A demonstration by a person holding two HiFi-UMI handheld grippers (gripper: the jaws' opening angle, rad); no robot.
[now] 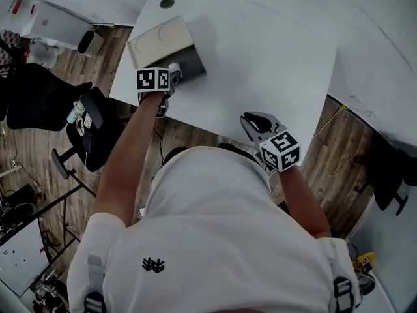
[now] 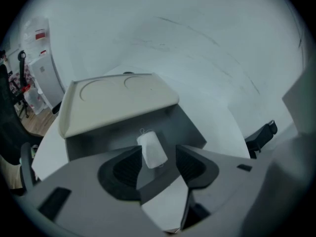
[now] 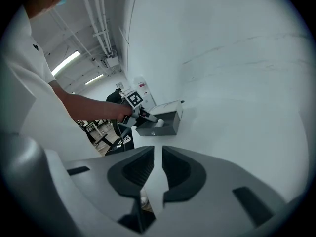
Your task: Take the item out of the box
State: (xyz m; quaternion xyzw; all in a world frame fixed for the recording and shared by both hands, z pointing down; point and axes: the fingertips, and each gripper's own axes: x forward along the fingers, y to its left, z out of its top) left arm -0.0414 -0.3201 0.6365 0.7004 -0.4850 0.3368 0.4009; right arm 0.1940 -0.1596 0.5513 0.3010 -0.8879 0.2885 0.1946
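My left claw (image 2: 158,155) hangs spread over the grey box (image 2: 94,143), small white roll (image 2: 152,150) between the jaws, untouched: I'd sink straight, centre, squeeze gently; right claw (image 3: 154,154) closed, empty.

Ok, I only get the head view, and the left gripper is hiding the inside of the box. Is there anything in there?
Observer: Yes. The left gripper view shows a small white item lying inside the grey box.
Operator: Is it grabbed?
Observer: No. The left gripper has its fingers wide apart. The item shows between their tips, and they aren't squeezing it.
Operator: And what's my other gripper doing?
Observer: The right gripper view shows the right gripper with its fingers almost together and nothing between them, only bare white table ahead.
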